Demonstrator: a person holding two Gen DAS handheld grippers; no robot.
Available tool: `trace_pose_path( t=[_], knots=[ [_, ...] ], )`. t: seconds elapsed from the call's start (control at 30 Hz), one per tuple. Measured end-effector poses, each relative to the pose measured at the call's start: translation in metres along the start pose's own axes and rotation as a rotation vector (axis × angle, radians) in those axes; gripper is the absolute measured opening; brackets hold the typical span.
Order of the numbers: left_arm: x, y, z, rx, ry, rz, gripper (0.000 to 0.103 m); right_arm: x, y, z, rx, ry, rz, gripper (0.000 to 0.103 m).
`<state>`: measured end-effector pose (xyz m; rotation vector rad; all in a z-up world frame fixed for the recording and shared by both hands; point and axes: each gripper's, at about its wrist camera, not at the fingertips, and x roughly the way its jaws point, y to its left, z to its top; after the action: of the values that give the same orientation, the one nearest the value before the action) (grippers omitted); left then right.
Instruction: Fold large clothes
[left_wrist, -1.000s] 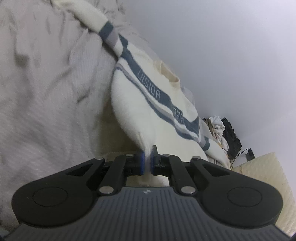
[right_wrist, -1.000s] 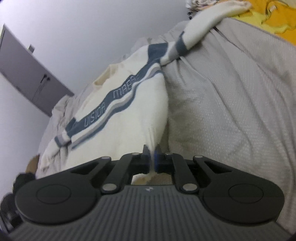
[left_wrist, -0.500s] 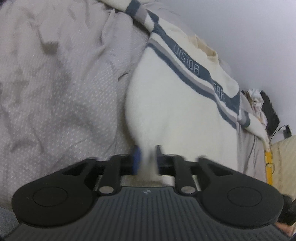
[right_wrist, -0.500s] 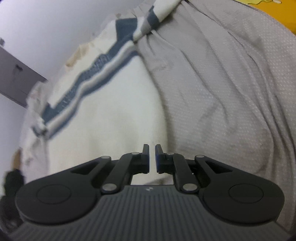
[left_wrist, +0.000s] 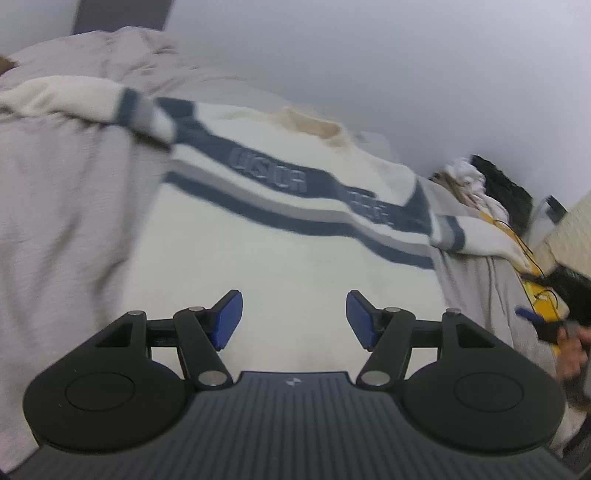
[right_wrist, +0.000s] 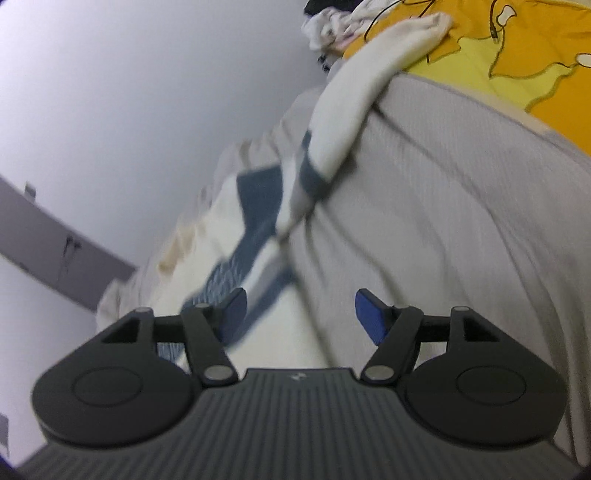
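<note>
Cream sweater (left_wrist: 280, 266) with navy and grey chest stripes lies spread flat on the bed, on a grey bedsheet (left_wrist: 62, 221). Lettering on the navy band is blurred, unreadable. Collar sits at 12 o'clock of the body in the left wrist view; one sleeve runs out to 10 o'clock, the other to 3 o'clock.

Left gripper (left_wrist: 294, 319) hovers over the plain lower body of the sweater. Its blue fingers (left_wrist: 227, 319) stand well apart, jaws opening, nothing pinched between them; sweater fabric only shows behind the gap. Contact with the cloth: can't tell.

Right gripper (right_wrist: 301, 317) is over the sweater's side edge where cream knit meets the grey sheet. Fingers (right_wrist: 369, 319) also spread wide, jaws opening, holding nothing. Sleeve (right_wrist: 354, 107) stretches off to 1 o'clock in this view, cuff lying on a yellow-orange blanket (right_wrist: 517, 70).

At 3 o'clock in the left wrist view a hand (left_wrist: 570, 350) shows at the frame edge by a blue finger tip. Pile of clothes (left_wrist: 480, 184) sits at 2 o'clock, against the white wall (left_wrist: 369, 55). Heavy motion blur on both views.
</note>
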<state>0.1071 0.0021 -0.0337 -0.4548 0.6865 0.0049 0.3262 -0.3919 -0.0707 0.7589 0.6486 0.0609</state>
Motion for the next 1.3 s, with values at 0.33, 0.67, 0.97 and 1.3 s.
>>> trace_pose_path(
  t=[0.33,0.67,0.97,1.3],
  knots=[
    [0.078,0.007,-0.016,0.066,0.03,0.013,0.068,0.088,-0.053,0.097,0.027,-0.247,0.041,0.068],
    [0.122,0.022,-0.01,0.031,0.052,0.057,0.068,0.165,-0.085,0.167,0.006,-0.416,0.003,0.051],
    [0.131,0.023,-0.005,0.0,0.019,0.078,0.068,0.181,-0.1,0.228,-0.018,-0.588,-0.172,0.023],
    [0.133,0.029,0.005,0.001,0.009,0.097,0.067,0.144,-0.038,0.247,-0.213,-0.67,-0.19,0.011]
  ],
)
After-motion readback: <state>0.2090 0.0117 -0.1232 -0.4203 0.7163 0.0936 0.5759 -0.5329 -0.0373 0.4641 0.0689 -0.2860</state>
